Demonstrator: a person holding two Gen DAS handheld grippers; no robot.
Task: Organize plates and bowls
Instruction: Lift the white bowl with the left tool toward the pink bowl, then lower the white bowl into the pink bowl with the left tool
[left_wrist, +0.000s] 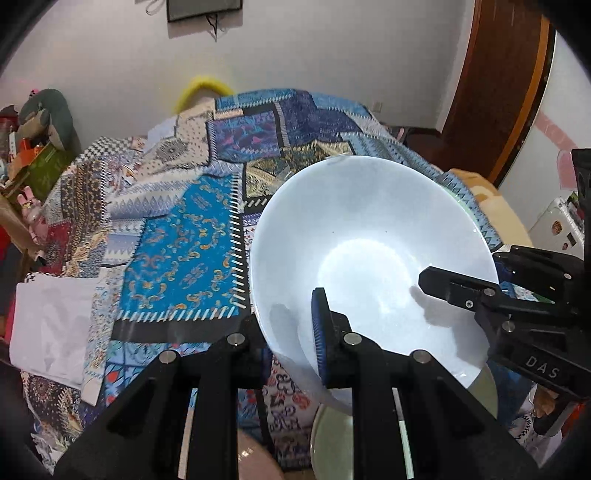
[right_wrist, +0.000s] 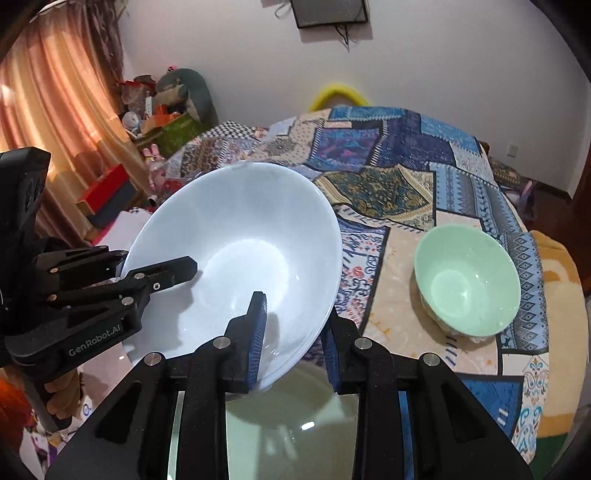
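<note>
A large white bowl (left_wrist: 369, 236) (right_wrist: 243, 229) is held tilted above the patchwork-covered table by both grippers. My left gripper (left_wrist: 291, 339) is shut on its near rim, one blue pad inside the bowl and one outside; it shows at the left of the right wrist view (right_wrist: 155, 280). My right gripper (right_wrist: 295, 343) is shut on the opposite rim; it shows at the right of the left wrist view (left_wrist: 461, 291). A pale green plate (right_wrist: 295, 417) (left_wrist: 332, 439) lies directly below the bowl. A green bowl (right_wrist: 467, 278) stands on the table to the right.
The patchwork cloth (left_wrist: 184, 236) covers the table. A pink dish edge (left_wrist: 255, 461) shows at the bottom. White paper (left_wrist: 51, 325) lies at the left. Toys and boxes (right_wrist: 162, 110) are piled by the curtain. A white fridge (left_wrist: 561, 221) stands at the right.
</note>
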